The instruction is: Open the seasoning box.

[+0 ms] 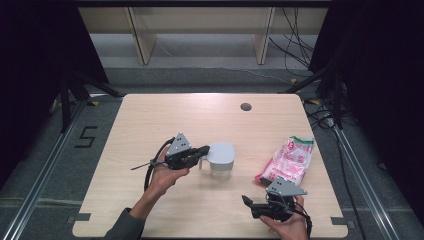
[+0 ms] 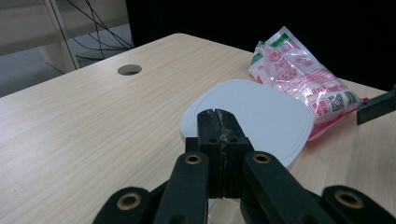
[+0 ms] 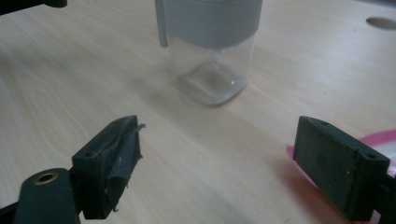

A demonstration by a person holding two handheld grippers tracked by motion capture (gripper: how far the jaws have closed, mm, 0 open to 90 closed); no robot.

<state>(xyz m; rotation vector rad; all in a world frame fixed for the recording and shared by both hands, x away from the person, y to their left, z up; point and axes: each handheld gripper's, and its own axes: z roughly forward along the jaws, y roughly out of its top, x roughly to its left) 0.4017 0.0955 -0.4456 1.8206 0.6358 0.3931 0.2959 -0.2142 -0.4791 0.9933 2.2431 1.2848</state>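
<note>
Landmark: the clear jar with its grey lid, standing upright near the middle of the table.

1. Right gripper. Nearest the person's edge, on the near side of the jar and off to its right, well apart from it. Held in the right hand. Jaws spread wide with bare tabletop between them; in the right gripper view they point toward the jar's clear base.

2. Left gripper. Just left of the jar, held in the left hand. Jaws pressed together; in the left gripper view their tips sit at the near rim of the lid. Whether anything thin is pinched between them cannot be told.

3. Red-and-white packet. Right of the jar, lying flat, apart from it.

4. Round cable hole. Beyond the jar, near the far edge.
</note>
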